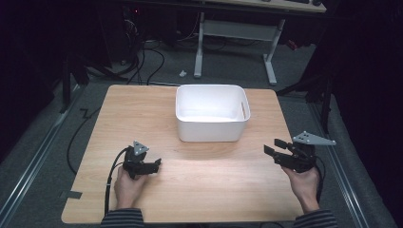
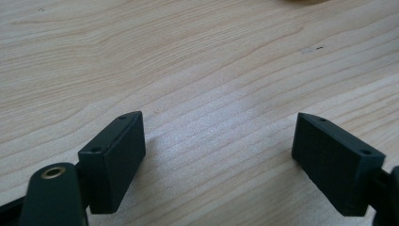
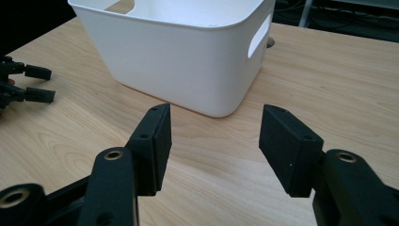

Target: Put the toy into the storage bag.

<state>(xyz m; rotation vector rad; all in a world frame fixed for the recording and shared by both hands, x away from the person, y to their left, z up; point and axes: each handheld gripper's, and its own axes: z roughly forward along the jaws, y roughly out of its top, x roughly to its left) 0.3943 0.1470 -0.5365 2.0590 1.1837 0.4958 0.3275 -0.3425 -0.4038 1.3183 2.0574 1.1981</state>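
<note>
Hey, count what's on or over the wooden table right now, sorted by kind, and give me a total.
White plastic bin: 1
Black hand-held tools: 2, the left tool and the right tool, both open and holding nothing
Total: 3 things on or over the table

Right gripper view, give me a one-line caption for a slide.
Open right claw aimed at a white bin on the wooden table, left claw off to the side.
</note>
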